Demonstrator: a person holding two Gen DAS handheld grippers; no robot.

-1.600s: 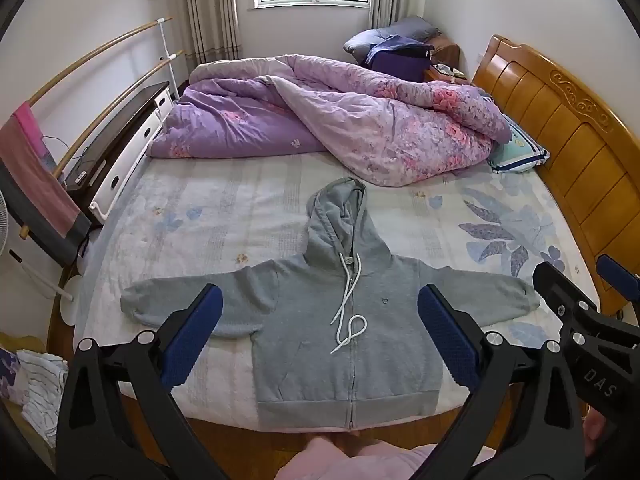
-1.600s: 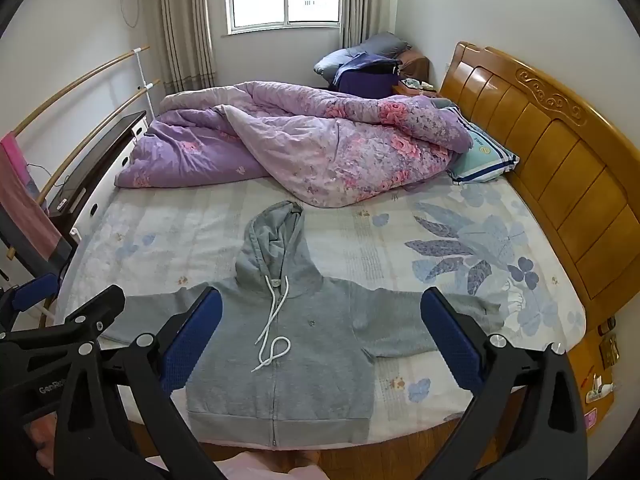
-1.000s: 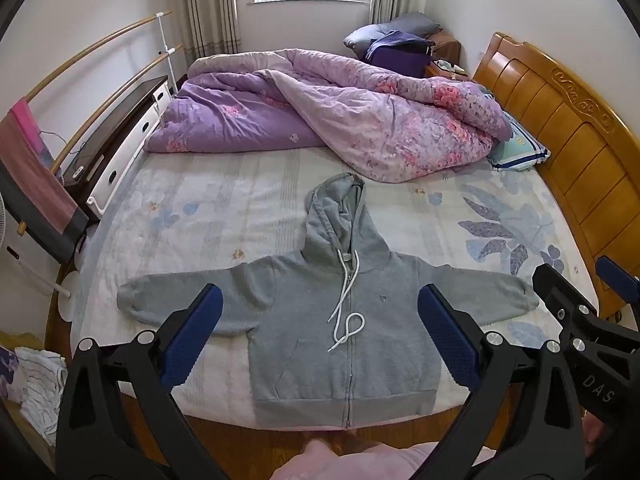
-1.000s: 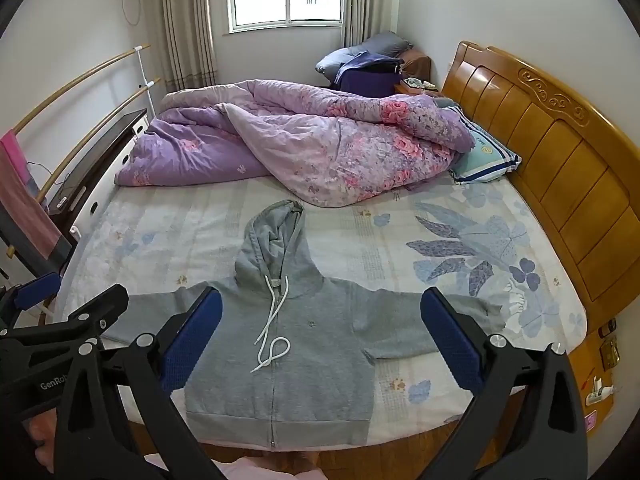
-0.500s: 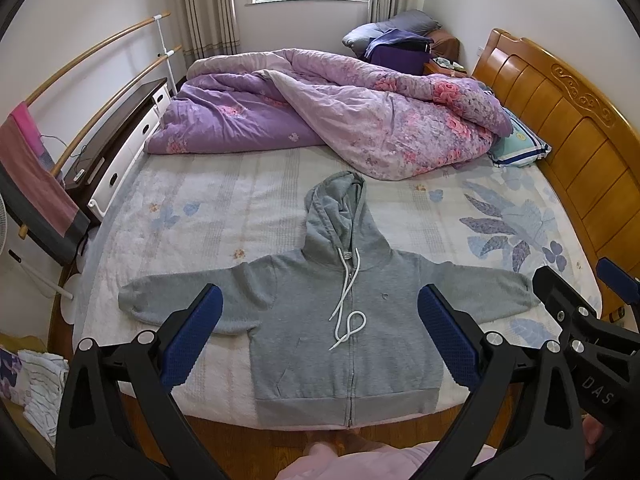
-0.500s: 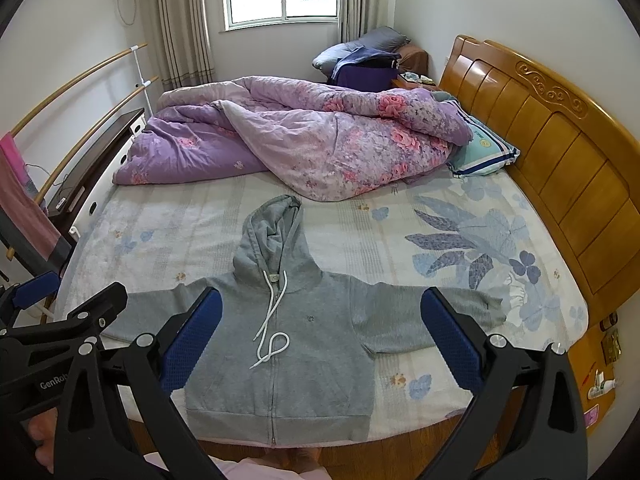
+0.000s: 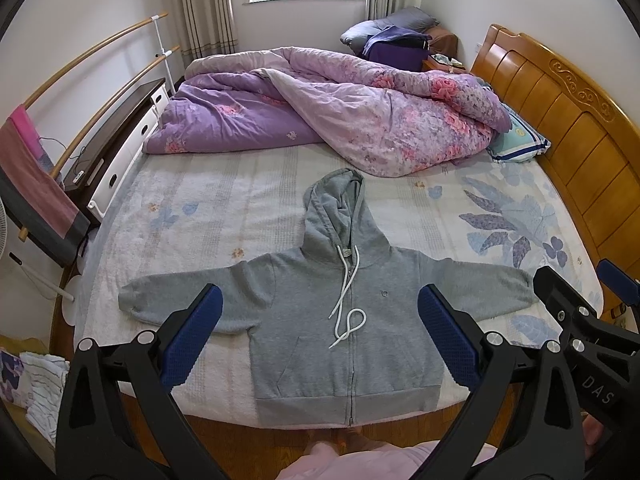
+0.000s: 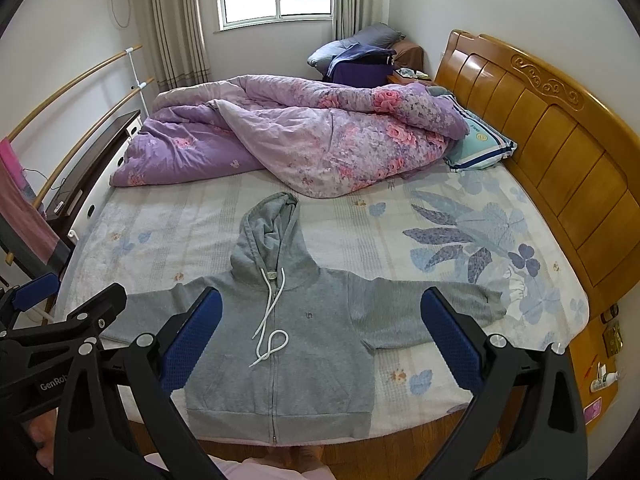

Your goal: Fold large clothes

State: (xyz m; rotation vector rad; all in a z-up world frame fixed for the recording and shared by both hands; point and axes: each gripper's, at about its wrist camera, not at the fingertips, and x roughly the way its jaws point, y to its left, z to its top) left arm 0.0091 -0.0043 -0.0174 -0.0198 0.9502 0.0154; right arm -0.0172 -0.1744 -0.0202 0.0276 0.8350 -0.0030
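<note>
At far left, wooden rails along the wall, a pink towel draped over the lower end, and a dark dresser with white drawers just beside the bed. Left gripper raised above the near edge of the bed, jaws wide apart, blue pads empty and touching nothing. Between and beyond those pads, a grey hoodie spread flat and face up on the flowered sheet, zipped shut, both sleeves stretched straight out to the sides, hood pointing toward the far side, hem at the near edge, white drawstring looped on the chest. Behind the hood, a rumpled purple quilt heaped across the far half (a striped pillow peeking out at its right end). Right gripper likewise held over the near edge, jaws spread wide, holding nothing. At far right, the carved wooden headboard.
</note>
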